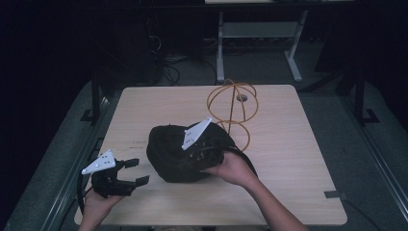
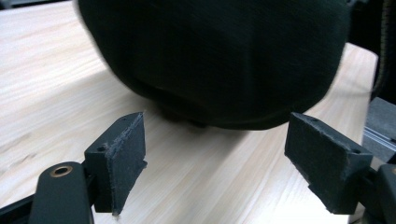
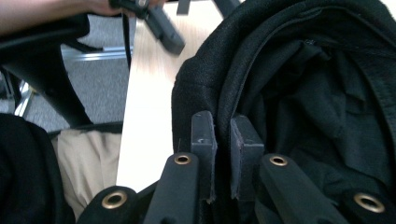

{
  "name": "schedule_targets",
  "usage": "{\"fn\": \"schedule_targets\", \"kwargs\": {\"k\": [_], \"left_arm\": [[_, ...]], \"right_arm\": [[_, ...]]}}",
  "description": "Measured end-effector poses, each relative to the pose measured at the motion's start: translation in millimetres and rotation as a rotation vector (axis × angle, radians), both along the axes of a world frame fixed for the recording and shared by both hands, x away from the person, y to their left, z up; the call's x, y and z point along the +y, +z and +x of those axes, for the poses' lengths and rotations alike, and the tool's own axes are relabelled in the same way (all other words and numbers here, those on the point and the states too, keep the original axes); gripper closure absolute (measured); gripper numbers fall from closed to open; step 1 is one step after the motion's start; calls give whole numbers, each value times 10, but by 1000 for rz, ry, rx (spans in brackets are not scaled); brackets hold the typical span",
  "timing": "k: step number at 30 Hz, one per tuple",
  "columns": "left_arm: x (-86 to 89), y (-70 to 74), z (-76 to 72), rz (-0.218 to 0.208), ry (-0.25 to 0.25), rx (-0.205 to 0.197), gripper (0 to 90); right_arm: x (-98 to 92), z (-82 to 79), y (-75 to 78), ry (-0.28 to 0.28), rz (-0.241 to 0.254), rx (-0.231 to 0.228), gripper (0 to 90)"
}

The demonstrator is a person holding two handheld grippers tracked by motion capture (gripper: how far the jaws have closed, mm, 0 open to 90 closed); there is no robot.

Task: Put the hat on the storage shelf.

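Note:
A black fabric bag (image 1: 173, 154) lies slumped in the middle of the wooden table (image 1: 288, 144). My right gripper (image 1: 204, 151) sits on the bag's right side, its grey plate tilted above it. In the right gripper view the right gripper (image 3: 223, 119) is shut on the bag's rim (image 3: 224, 79), with the dark open interior (image 3: 317, 93) to the right. My left gripper (image 1: 138, 171) is open near the table's front left, a short way from the bag. Seen from the left gripper (image 2: 217, 126), nothing lies between its pads (image 2: 126, 154), and the bag (image 2: 215, 56) bulges just ahead.
A coil of orange cable (image 1: 233, 103) stands behind the bag, near the table's far edge. A small round object (image 1: 241, 98) lies inside the coil. Bare wood (image 1: 144, 110) surrounds the bag. A desk frame (image 1: 260, 33) stands on the floor beyond the table.

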State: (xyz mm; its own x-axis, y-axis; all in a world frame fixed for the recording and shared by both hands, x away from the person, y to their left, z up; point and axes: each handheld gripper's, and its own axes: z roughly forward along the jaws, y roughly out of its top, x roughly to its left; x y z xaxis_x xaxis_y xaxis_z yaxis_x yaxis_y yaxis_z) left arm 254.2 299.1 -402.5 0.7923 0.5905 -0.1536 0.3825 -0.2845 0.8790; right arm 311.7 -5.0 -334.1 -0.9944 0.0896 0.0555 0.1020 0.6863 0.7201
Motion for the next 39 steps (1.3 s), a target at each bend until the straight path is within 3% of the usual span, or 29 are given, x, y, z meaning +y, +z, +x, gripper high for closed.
{"fn": "schedule_targets", "kwargs": {"k": [6, 11, 14, 19, 23, 30, 33, 36, 39], "left_arm": [[-124, 81, 37, -62, -56, -32, 183], [-237, 97, 78, -53, -75, -37, 164], [-291, 109, 99, -49, -72, -52, 158], [-346, 186, 72, -60, -39, -110, 171], [-311, 223, 53, -85, -24, -160, 373], [-240, 303, 17, -84, -15, -235, 774], [-206, 328, 9, -79, -12, -237, 833], [-171, 361, 11, -97, -4, -231, 849], [-162, 431, 9, -89, -1, -240, 855]], "right_arm": [[-16, -7, 159, -17, 42, -8, 822], [7, -24, 289, -14, 77, -15, 823], [48, -53, 338, 4, 81, -21, 824], [129, -93, 409, 41, 100, -10, 825], [165, -114, 446, 68, 112, 7, 829], [194, -141, 437, 91, 147, 49, 828], [177, -138, 427, 88, 159, 45, 826], [111, -117, 423, 67, 177, 51, 824], [59, -103, 424, 49, 188, 54, 821]]}}
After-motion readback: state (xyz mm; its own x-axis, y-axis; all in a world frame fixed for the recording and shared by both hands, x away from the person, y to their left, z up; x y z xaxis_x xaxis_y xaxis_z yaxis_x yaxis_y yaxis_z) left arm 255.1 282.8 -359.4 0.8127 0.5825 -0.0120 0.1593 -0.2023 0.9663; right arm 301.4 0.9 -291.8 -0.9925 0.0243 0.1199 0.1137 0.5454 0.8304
